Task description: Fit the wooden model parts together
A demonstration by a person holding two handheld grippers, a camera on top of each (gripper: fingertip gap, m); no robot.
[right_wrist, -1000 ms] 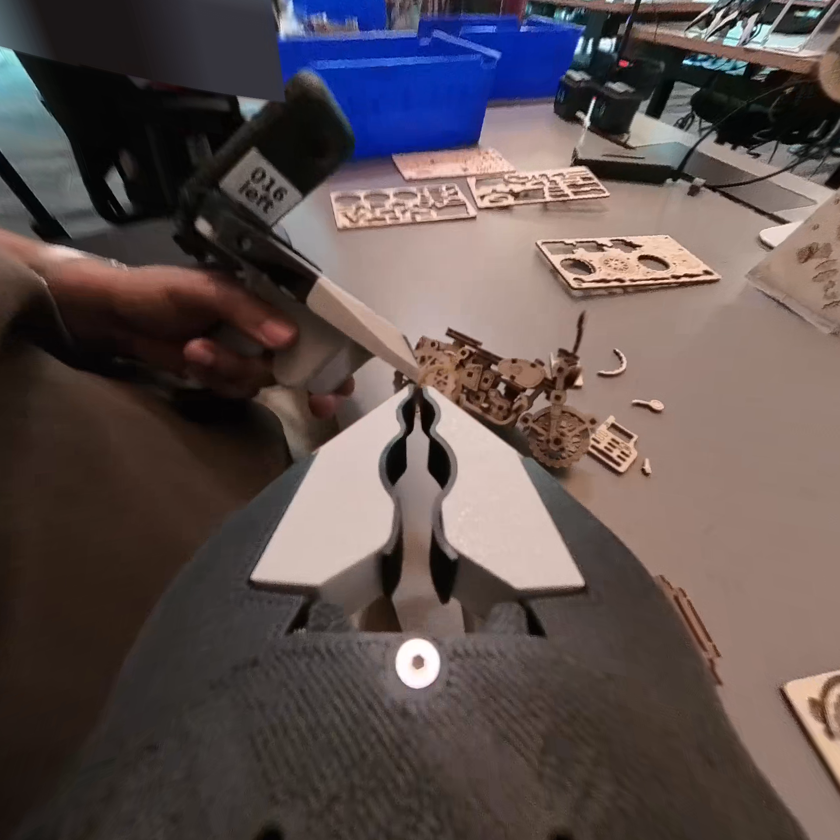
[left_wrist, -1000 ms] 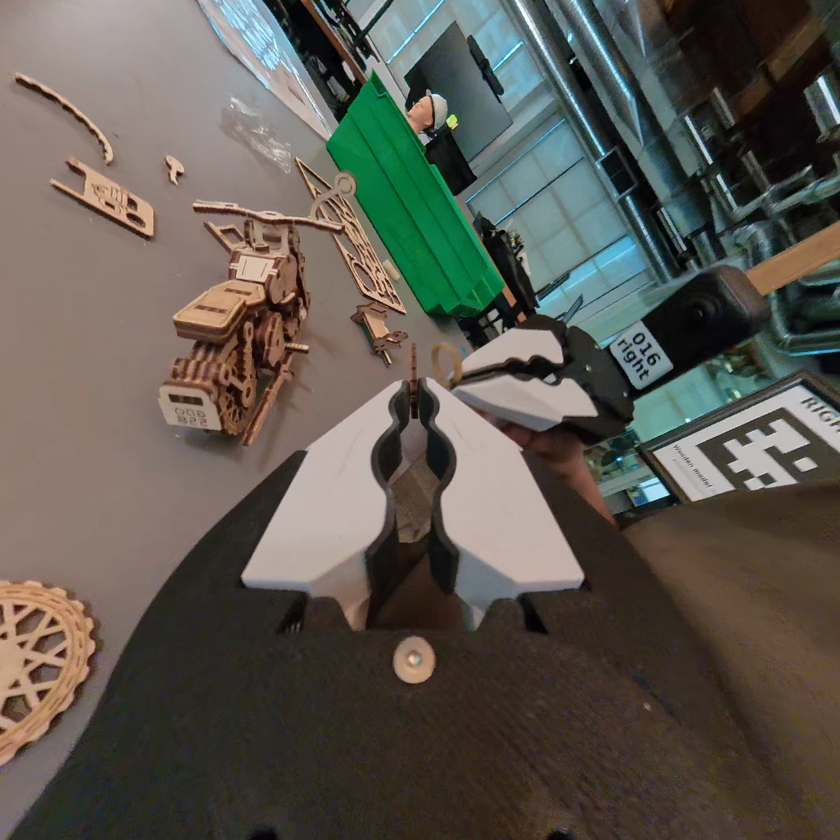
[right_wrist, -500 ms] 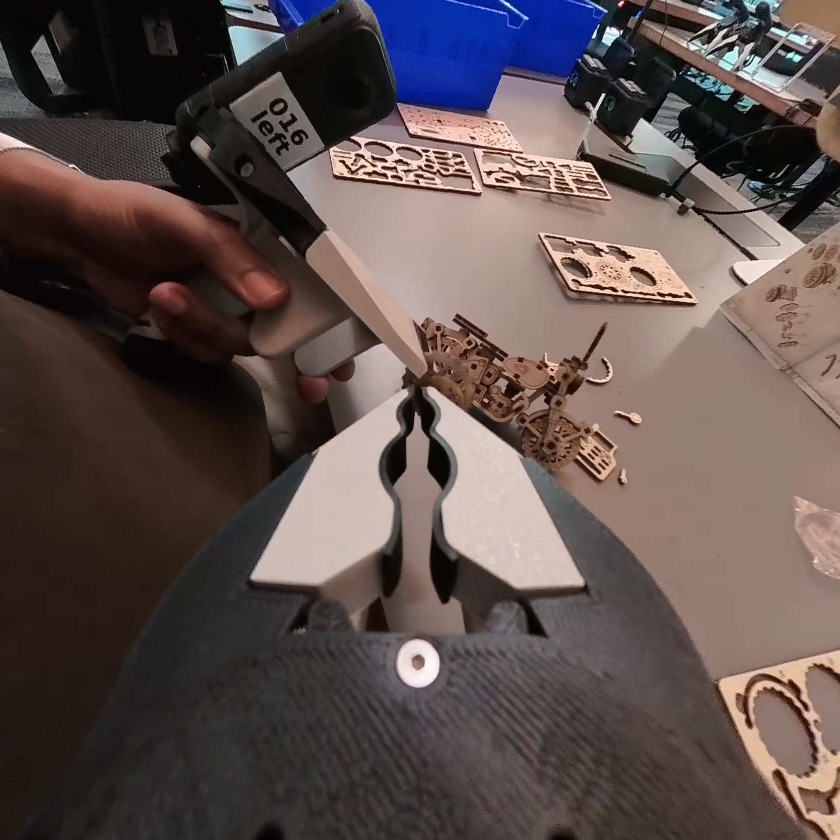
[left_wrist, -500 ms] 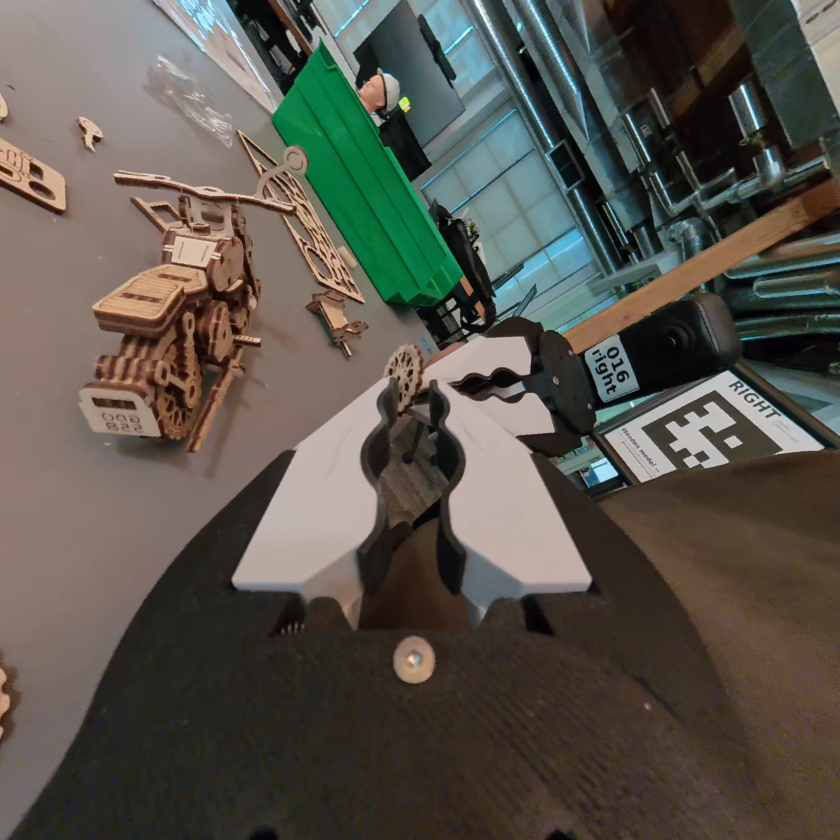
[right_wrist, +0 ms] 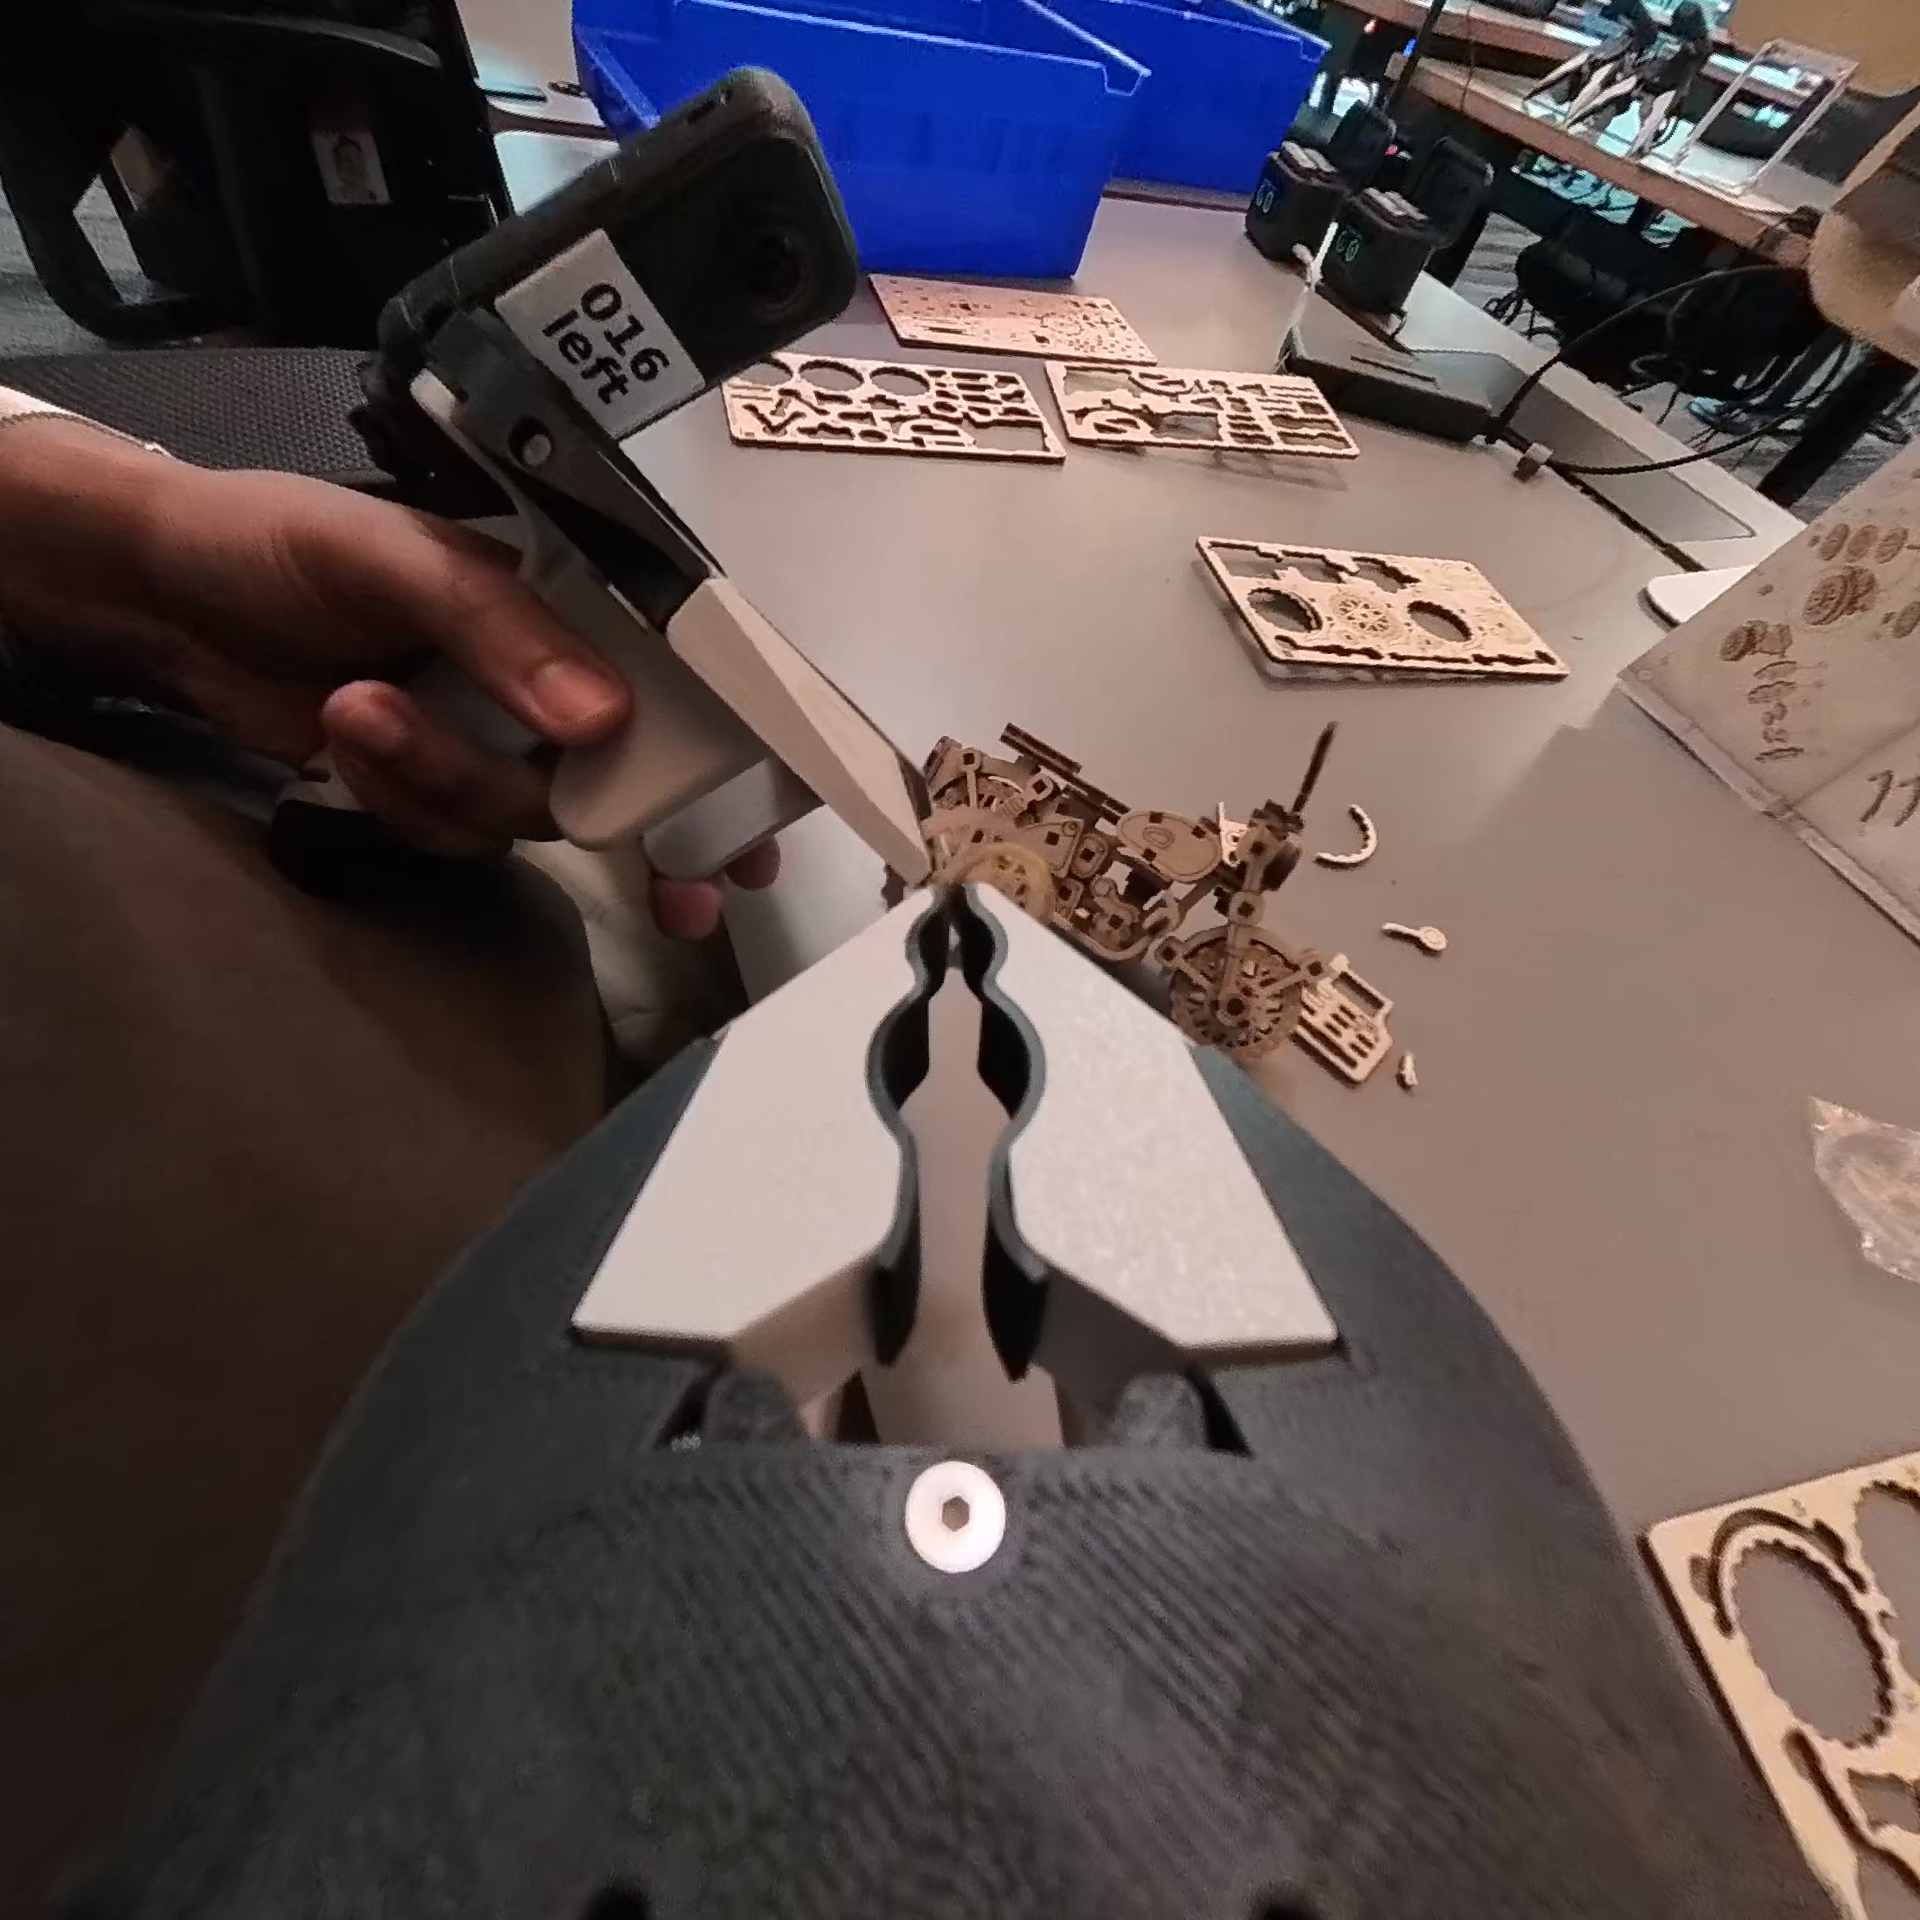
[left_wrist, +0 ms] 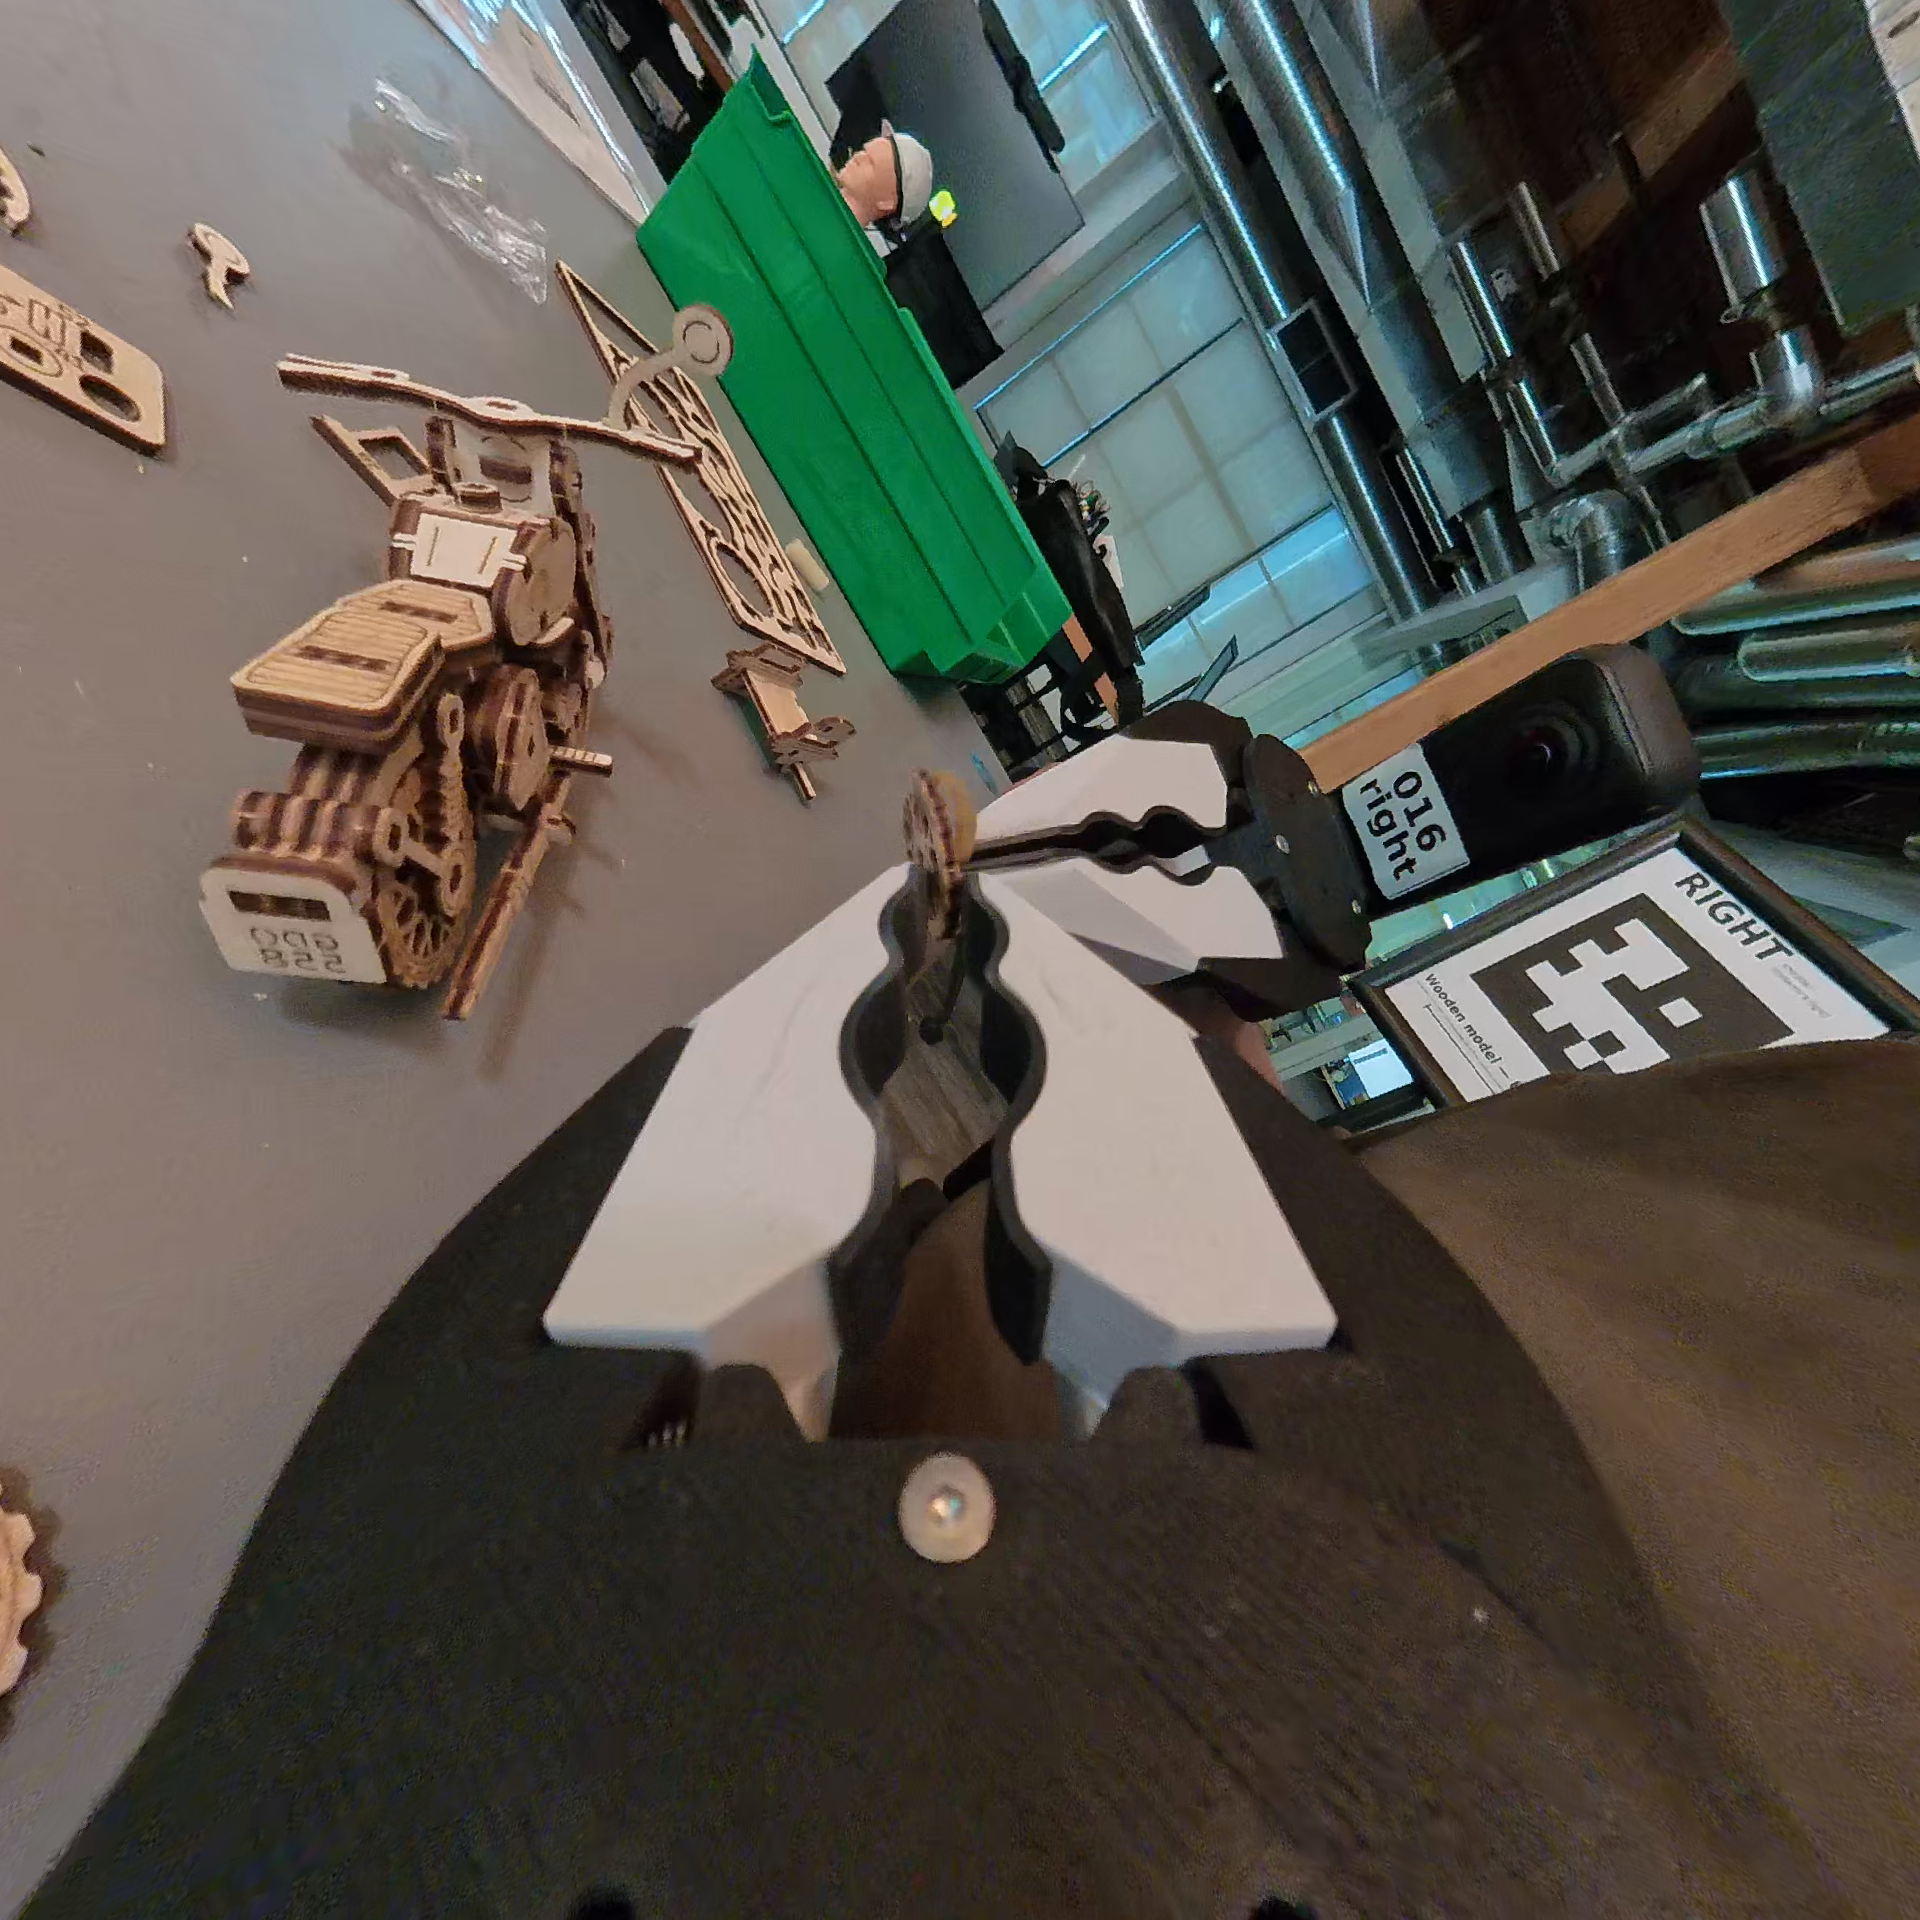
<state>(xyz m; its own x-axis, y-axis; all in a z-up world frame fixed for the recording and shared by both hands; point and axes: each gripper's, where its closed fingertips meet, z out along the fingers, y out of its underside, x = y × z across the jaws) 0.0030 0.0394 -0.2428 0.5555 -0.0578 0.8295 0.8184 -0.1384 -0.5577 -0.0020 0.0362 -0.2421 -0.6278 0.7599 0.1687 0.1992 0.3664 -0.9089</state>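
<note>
A small wooden gear [left_wrist: 930, 831] sits edge-on between the tips of my left gripper [left_wrist: 940, 904], which is shut on it above the table. My right gripper [left_wrist: 977, 854] comes in from the right, shut, with its tips against the gear's pale outer ring. In the right wrist view my right gripper [right_wrist: 951, 909] meets the left gripper [right_wrist: 914, 878] tip to tip, and the pale ring [right_wrist: 1003, 883] shows just beyond them. The part-built wooden motorcycle [left_wrist: 416, 727] stands on the grey table; it also shows in the right wrist view [right_wrist: 1143, 883].
A green bin [left_wrist: 852, 416] and blue bins [right_wrist: 914, 135] stand at the table's far edges. Cut-out wooden sheets [right_wrist: 894, 416] [right_wrist: 1371, 613] [right_wrist: 1818, 1662] and loose parts [left_wrist: 779, 717] lie around the model. A plastic bag [left_wrist: 457, 197] and a marker sign [left_wrist: 1621, 987] are nearby. A hand [right_wrist: 312, 623] holds the left gripper. Less than 4 cm separates the two grippers' tips.
The grippers have stayed tip to tip while both tilted. The gear has turned from face-on to edge-on between my left fingertips. The right gripper's jaws have closed tighter.
</note>
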